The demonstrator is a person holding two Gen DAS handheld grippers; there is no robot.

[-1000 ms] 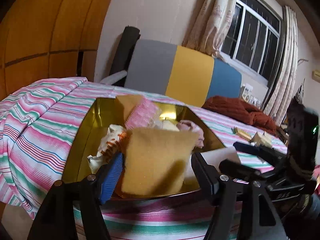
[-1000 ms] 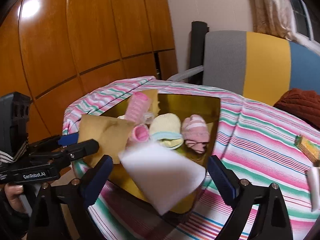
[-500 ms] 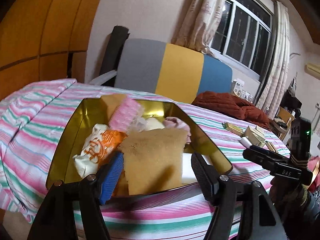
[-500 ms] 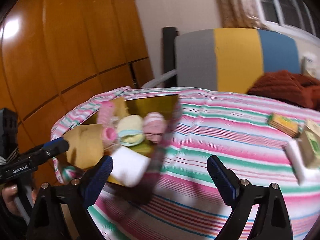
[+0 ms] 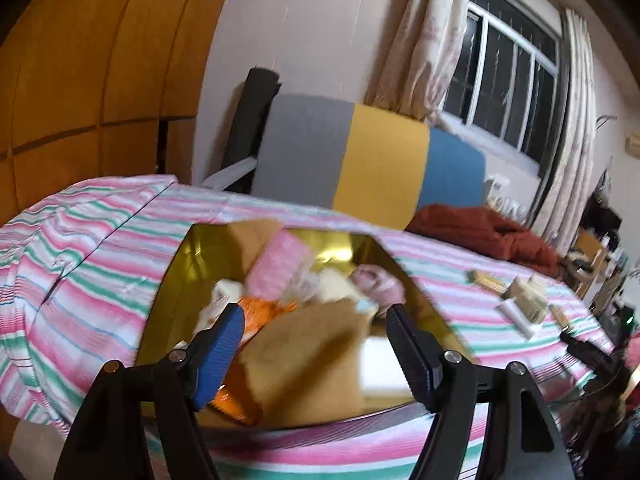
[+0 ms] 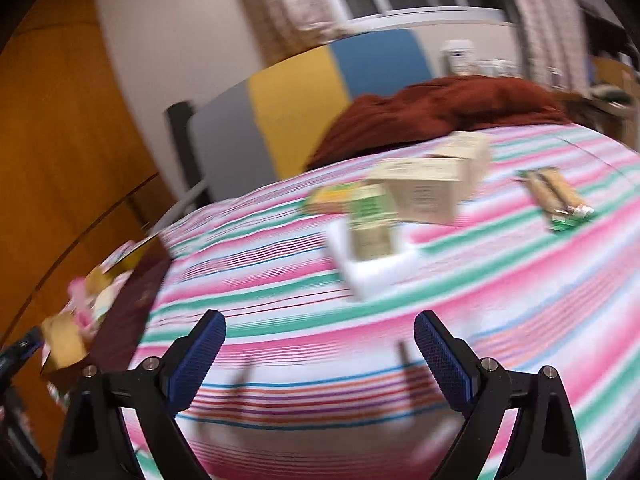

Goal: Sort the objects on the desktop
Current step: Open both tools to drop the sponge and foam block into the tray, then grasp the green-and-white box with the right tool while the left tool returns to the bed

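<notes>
My left gripper (image 5: 316, 354) is open over the near edge of a gold tray (image 5: 168, 300). A tan sponge (image 5: 308, 360) lies in the tray between its fingers; whether they touch it I cannot tell. The tray also holds a white sponge (image 5: 382, 364), an orange packet (image 5: 256, 312), a pink roll (image 5: 278, 264) and pink socks (image 5: 378, 282). My right gripper (image 6: 318, 360) is open and empty above the striped cloth (image 6: 500, 280). Ahead of it lie a white sponge (image 6: 372, 268), a small green carton (image 6: 370, 220), beige boxes (image 6: 424, 192) and a biscuit pack (image 6: 556, 196). The tray (image 6: 132, 292) is at the left edge there.
The striped table stands before a grey, yellow and blue sofa (image 5: 380, 160) with a rust blanket (image 5: 480, 228). Wooden panelling (image 5: 80, 80) is on the left. The right gripper's tips (image 5: 588, 352) show at the far right in the left wrist view.
My right gripper let go of the white sponge into the tray and swung right toward the boxes. My left gripper stayed open over the tray with the tan sponge lying between its fingers.
</notes>
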